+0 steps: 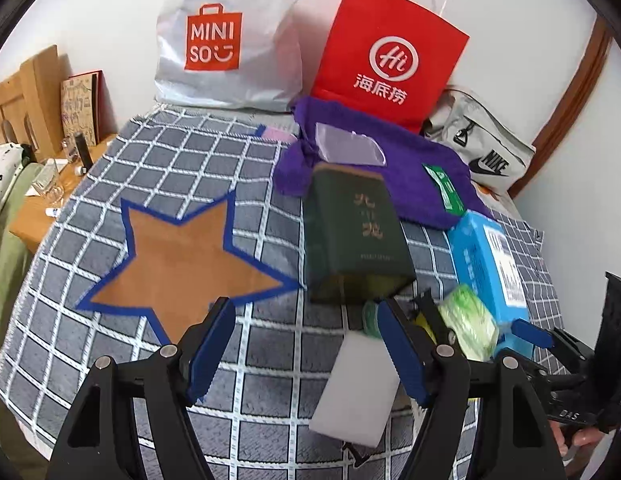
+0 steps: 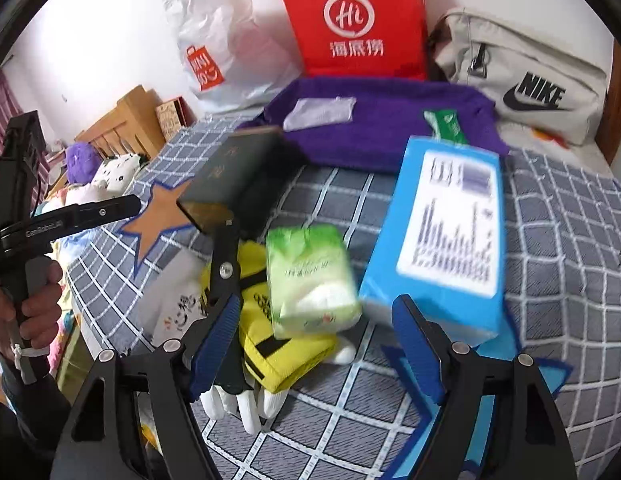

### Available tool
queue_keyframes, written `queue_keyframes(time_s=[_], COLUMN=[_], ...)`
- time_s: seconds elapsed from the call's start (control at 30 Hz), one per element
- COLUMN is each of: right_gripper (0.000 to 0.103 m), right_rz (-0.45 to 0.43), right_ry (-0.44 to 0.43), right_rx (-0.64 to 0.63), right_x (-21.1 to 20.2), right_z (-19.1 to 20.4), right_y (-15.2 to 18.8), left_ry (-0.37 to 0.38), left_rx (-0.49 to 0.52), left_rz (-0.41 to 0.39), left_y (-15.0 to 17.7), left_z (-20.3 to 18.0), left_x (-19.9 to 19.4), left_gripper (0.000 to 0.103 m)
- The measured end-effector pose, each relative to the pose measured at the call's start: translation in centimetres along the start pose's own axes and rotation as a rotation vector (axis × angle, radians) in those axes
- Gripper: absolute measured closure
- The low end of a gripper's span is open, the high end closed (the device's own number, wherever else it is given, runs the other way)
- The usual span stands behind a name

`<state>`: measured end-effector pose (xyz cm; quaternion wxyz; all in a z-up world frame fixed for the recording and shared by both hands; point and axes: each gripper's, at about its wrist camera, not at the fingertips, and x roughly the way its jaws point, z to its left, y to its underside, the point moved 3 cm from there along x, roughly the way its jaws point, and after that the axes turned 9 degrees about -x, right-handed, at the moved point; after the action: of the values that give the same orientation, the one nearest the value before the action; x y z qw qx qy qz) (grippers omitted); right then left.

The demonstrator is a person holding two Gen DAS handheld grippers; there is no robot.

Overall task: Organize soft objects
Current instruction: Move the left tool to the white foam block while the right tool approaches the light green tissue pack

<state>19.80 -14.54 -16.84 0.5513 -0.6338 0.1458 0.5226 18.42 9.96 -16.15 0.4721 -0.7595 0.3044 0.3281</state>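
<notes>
Soft objects sit clustered low and right of centre in the left wrist view: a white sponge block (image 1: 356, 390), a green tissue pack (image 2: 310, 280) and a yellow pouch (image 2: 278, 340) lying on white gloves (image 2: 246, 402), all on the checked bed cover (image 1: 110, 216). Among them stand hard things, a dark green box (image 1: 354, 236) and a blue carton (image 2: 442, 236). An orange star patch (image 1: 178, 256) lies mid-left of that view; a blue star patch (image 2: 482, 408) shows at the lower right of the right wrist view.

The left gripper (image 1: 310, 352) has its fingers released with nothing between them, the sponge just beyond its right finger. The right gripper (image 2: 322, 340) is also spread and empty, the tissue pack and pouch lying ahead between its fingers.

Judging from this, the step is an approach. To do it well, centre each gripper over one soft item, come down low enough to catch its sides, close gently so it does not squash out, and keep clear of the carton and box.
</notes>
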Motion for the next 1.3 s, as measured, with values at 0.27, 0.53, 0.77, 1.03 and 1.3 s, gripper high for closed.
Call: queue_keyframes(time_s=[0.27,0.53,0.77,1.03,1.3], right_gripper=[0.025,0.053,0.053,0.053,0.053], right_rz=[0.009,-0.034,-0.087,-0.071,0.003], right_ry=[-0.042,-0.029,-0.004,0.06,0.095], right_rx=[0.02,0.025,-0.034,-0.082,0.0], right_x=[2.5,2.3,-1.6,-5.1,-4.2], right_z=[0.3,0.3,1.1,0.1,-3.1], right_y=[0.5,0.5,1.4,5.8,9.8], left_ry=[0.002,0.01,0.031,0.074,0.098], left_rx=[0.001,0.029,0.061,0.092,0.124], left_rz=[0.043,0.059,0.062,0.103,0.152], left_y=[1.7,2.4,3.3,5.4,6.4], left_z=[0.9,1.0,0.2,-1.0,-1.4], left_x=[1.3,1.4,0.7,1.5,3.3], left_gripper=[0.031,0.031,0.031,0.026,0.026])
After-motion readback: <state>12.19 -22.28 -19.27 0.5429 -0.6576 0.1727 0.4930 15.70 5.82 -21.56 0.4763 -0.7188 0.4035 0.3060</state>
